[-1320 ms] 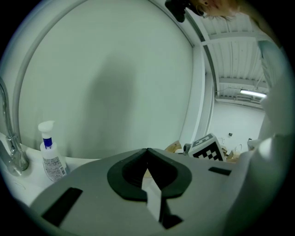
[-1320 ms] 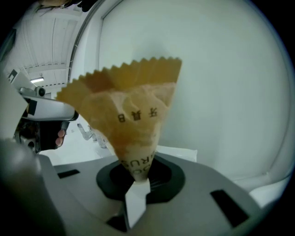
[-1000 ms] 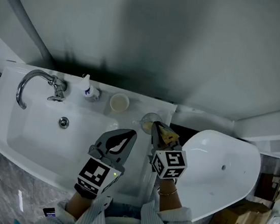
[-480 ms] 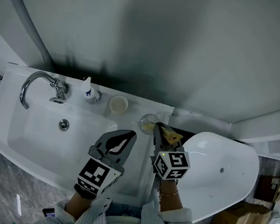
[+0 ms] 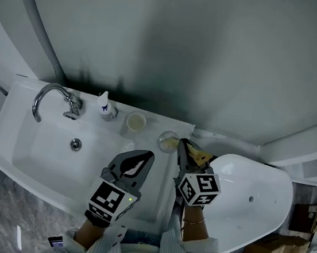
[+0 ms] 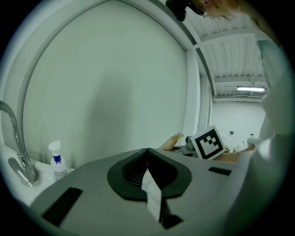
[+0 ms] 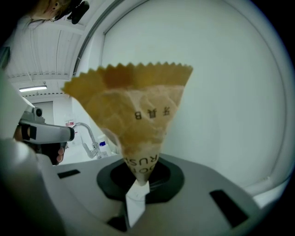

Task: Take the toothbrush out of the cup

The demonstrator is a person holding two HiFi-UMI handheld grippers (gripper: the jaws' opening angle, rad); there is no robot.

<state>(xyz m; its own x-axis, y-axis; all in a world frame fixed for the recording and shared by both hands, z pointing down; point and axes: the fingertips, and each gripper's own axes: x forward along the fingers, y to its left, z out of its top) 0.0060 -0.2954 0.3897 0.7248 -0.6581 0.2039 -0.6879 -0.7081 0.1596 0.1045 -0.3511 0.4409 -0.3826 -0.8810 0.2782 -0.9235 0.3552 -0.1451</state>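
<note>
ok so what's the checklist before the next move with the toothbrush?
1. Right gripper shut on the toothbrush packet: ok.
2. Grip position: narrow end pinched between the jaws, wide zigzag end standing free above them: ok.
3. Packet clear of the glass cup: cannot tell; in the head view the gripper tip sits right at its rim.
4. Left gripper shut with nothing between its jaws: ok.
5. Left gripper apart from the right gripper and the glass cup: ok.
6. Beige cup and spray bottle upright, away from both grippers: ok.
</note>
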